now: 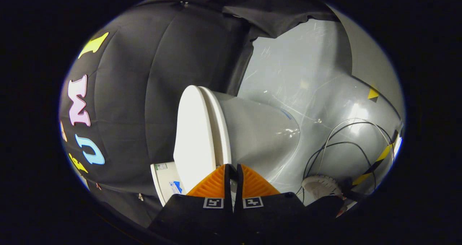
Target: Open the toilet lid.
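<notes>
The gripper [233, 171] is rolled sideways, so the toilet [260, 133] appears tipped. Its fingers are nearly closed with a thin gap, gripping nothing. The toilet lid [193, 136] lies closed on the seat just ahead of the fingertips, which appear aligned with the lid-seat seam, probably to lever it up.

Your floor [310, 82] is glossy grey. The toilet [252, 129] stands on it at 12 o'clock from your claw [234, 173]; loose cables [346, 144] lie at 2 o'clock.
</notes>
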`<move>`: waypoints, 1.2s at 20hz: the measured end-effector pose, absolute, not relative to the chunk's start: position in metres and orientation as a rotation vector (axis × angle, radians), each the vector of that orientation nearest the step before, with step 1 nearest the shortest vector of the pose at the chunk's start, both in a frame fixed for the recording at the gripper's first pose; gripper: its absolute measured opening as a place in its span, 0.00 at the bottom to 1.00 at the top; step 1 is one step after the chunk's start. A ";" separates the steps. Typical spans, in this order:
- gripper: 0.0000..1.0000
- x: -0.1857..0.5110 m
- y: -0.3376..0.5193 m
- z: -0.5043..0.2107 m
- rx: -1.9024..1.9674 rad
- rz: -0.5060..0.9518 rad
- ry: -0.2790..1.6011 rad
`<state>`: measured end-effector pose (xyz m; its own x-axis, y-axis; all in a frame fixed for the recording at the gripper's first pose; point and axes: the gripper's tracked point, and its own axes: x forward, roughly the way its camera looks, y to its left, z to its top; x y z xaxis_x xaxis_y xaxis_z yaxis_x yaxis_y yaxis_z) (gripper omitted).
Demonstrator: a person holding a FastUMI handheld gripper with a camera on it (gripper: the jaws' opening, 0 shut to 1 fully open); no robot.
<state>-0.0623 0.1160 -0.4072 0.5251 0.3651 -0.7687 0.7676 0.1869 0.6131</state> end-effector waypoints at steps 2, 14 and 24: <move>0.05 -0.059 0.116 -0.398 1.403 -0.363 1.037; 0.05 -0.025 0.150 -0.291 1.225 -0.138 0.951; 0.05 0.019 0.224 -0.171 0.819 0.114 0.882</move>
